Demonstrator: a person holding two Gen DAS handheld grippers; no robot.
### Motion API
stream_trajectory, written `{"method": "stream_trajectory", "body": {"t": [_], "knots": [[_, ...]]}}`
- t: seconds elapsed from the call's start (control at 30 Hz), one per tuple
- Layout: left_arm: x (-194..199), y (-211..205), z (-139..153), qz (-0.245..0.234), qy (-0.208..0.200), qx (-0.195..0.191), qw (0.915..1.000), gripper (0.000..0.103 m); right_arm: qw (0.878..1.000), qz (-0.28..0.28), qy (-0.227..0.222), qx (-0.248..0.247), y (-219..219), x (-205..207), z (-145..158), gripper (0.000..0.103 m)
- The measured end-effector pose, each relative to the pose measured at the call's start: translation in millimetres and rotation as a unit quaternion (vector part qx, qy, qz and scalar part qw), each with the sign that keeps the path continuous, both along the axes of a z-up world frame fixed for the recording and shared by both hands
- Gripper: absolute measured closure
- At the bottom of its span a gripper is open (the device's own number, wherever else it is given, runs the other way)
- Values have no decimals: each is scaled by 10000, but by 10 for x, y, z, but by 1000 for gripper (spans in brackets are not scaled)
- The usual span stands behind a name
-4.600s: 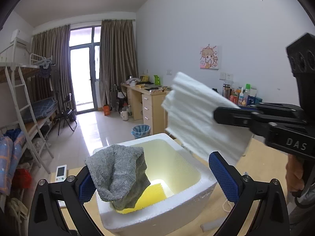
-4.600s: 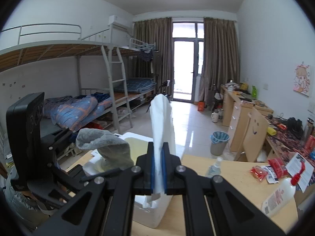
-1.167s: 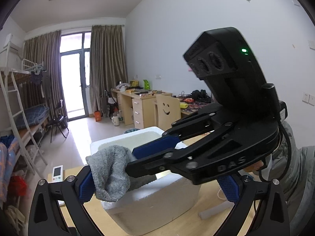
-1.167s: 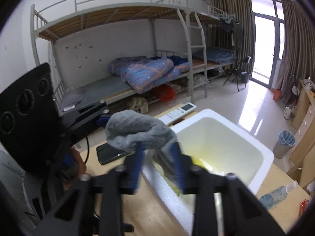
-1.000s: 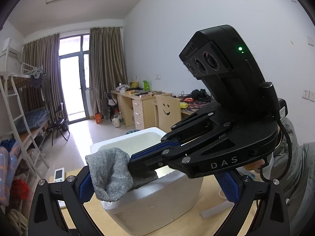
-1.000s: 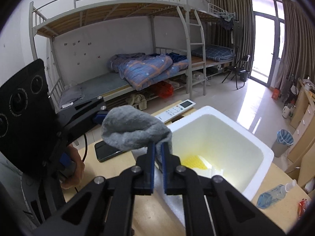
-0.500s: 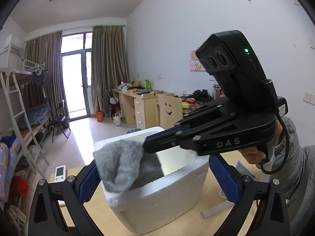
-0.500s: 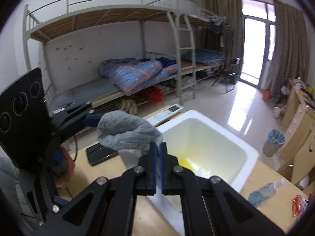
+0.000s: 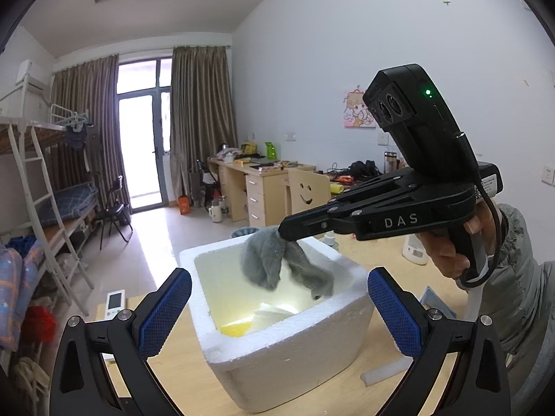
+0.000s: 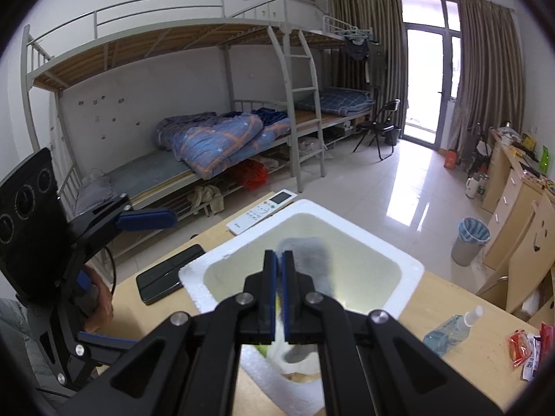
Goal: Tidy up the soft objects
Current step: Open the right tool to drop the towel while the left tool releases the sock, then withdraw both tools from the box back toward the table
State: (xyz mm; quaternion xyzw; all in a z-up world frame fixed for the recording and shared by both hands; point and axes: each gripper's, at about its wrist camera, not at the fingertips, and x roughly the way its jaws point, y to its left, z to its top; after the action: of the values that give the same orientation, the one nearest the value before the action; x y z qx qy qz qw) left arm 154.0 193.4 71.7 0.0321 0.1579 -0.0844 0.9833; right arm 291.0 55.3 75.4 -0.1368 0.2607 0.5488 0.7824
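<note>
Fuzzy grey cloth (image 9: 277,260) above styrofoam box (image 9: 288,357).

There are two grippers, the left gripper (image 9: 279,308) and the right gripper (image 10: 278,260), one white foam box (image 9: 288,353), one grey cloth (image 9: 277,260), one remote control (image 10: 262,212), one black phone (image 10: 166,274), one spray bottle (image 10: 451,329) and one bin (image 10: 470,241).
</note>
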Motion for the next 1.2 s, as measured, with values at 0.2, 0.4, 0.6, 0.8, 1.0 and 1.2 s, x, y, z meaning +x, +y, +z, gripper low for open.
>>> {"method": "stream_trajectory", "body": {"t": [0.2, 0.4, 0.6, 0.8, 1.0, 1.2], "knots": [[22, -10, -24, 126, 28, -21, 9999, 1, 9992, -298, 214, 136, 23, 140, -5, 99], [35, -11, -18, 218, 30, -20, 9998, 1, 9975, -589, 337, 209, 27, 168, -2, 99], [45, -1, -22, 288, 47, -56, 9996, 1, 9970, -692, 294, 189, 20, 139, -18, 98], [44, -17, -25, 291, 44, -46, 9996, 1, 9966, -792, 192, 104, 21, 135, -21, 70], [45, -22, -25, 303, 51, -43, 9995, 1, 9951, -896, 142, 399, -108, 140, 77, 20], [2, -31, -7, 296, 22, -43, 9995, 1, 9942, -969, 206, 429, -205, 127, 115, 20]]}}
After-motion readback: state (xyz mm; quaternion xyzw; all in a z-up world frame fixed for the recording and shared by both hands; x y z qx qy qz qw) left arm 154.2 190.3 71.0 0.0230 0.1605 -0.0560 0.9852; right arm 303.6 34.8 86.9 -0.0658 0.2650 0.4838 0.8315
